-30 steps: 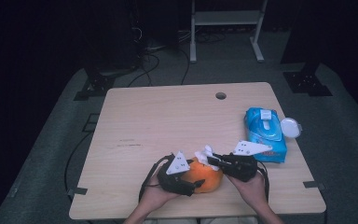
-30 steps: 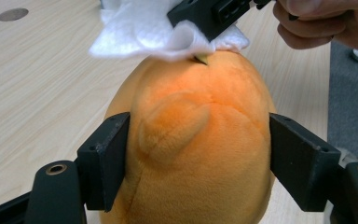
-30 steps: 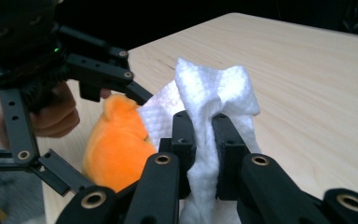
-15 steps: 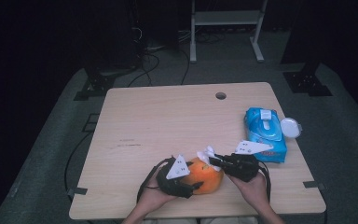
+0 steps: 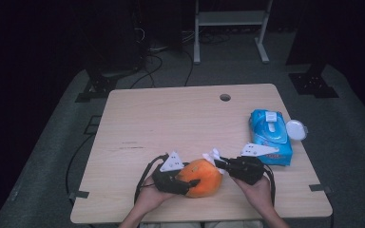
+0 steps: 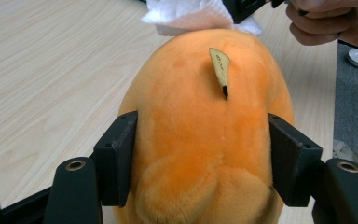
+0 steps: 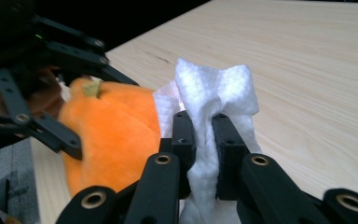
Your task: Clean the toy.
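Nothing much has moved since a moment ago; both grippers are still at the orange toy near the front edge of the table (image 5: 171, 118).

One table, one blue pack of wipes (image 5: 270, 137) at the right side with one small white lid (image 5: 296, 129) just beside it, one orange plush toy (image 5: 200, 177), and one white wipe (image 7: 214, 93). Two grippers.

The left gripper (image 6: 200, 158) hugs the toy from both sides, its jaws pressing into the soft fur. The right gripper (image 7: 204, 140) is pinched tight on the wipe, which touches the far end of the toy.

To clean well, I think the left gripper should hold the toy steady and not squeeze harder. The right one should rub the wipe gently over the fur in short strokes, keeping its pinch so the wipe does not slip out. The little tag (image 6: 221, 70) on top could catch, so go around it.
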`<state>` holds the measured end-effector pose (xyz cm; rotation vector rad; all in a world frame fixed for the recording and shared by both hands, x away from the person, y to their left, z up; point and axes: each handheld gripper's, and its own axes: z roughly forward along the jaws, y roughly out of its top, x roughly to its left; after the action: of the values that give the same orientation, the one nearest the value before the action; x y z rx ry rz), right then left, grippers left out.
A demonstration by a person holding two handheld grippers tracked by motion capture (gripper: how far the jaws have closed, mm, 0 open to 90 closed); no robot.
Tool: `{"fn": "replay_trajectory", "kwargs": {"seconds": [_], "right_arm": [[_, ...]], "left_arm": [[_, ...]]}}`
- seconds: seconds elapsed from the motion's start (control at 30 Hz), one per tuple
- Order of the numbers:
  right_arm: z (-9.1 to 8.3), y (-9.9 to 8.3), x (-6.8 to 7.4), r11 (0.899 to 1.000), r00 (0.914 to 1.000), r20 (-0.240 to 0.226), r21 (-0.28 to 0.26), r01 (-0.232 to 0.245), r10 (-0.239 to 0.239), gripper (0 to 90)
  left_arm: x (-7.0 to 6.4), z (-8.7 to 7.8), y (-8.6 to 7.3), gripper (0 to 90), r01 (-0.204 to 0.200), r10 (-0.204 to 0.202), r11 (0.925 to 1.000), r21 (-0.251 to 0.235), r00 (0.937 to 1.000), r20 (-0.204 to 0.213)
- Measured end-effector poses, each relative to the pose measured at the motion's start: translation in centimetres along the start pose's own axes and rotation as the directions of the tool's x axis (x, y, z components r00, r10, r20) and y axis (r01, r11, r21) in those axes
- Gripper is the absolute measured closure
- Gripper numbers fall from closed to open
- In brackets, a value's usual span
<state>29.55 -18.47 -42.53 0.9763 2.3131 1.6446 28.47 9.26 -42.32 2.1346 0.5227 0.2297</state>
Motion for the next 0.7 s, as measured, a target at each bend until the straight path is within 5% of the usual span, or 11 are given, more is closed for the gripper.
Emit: {"fn": "replay_trajectory", "kwargs": {"seconds": [0.13, 0.4, 0.6, 0.7], "right_arm": [[0.4, 0.8, 1.6, 0.998, 0.9977, -0.033, -0.013, 0.058, -0.059, 80.6], [0.5, -1.3, -1.8, 0.996, 0.9965, 0.004, 0.039, -0.083, 0.083, 80.6], [0.0, -0.1, -0.3, 0.999, 0.999, -0.028, -0.012, -0.034, 0.034, 80.5], [0.5, -1.2, -1.2, 0.997, 0.997, -0.018, 0.015, -0.074, 0.075, 80.5]], "left_arm": [[0.5, -0.1, -0.2, 35.8, 0.004, -0.004, 1.0, 0.005, 0.9999, 0.017], [1.1, -0.4, -0.7, 36.4, 0.024, -0.024, 0.9997, -0.007, 0.9991, 0.034], [2.0, -0.9, -1.2, 37.2, 0.059, -0.058, 0.998, -0.024, 0.9975, 0.042], [2.1, -1.0, -1.2, 37.3, 0.058, -0.057, 0.998, -0.025, 0.9977, 0.037]]}}
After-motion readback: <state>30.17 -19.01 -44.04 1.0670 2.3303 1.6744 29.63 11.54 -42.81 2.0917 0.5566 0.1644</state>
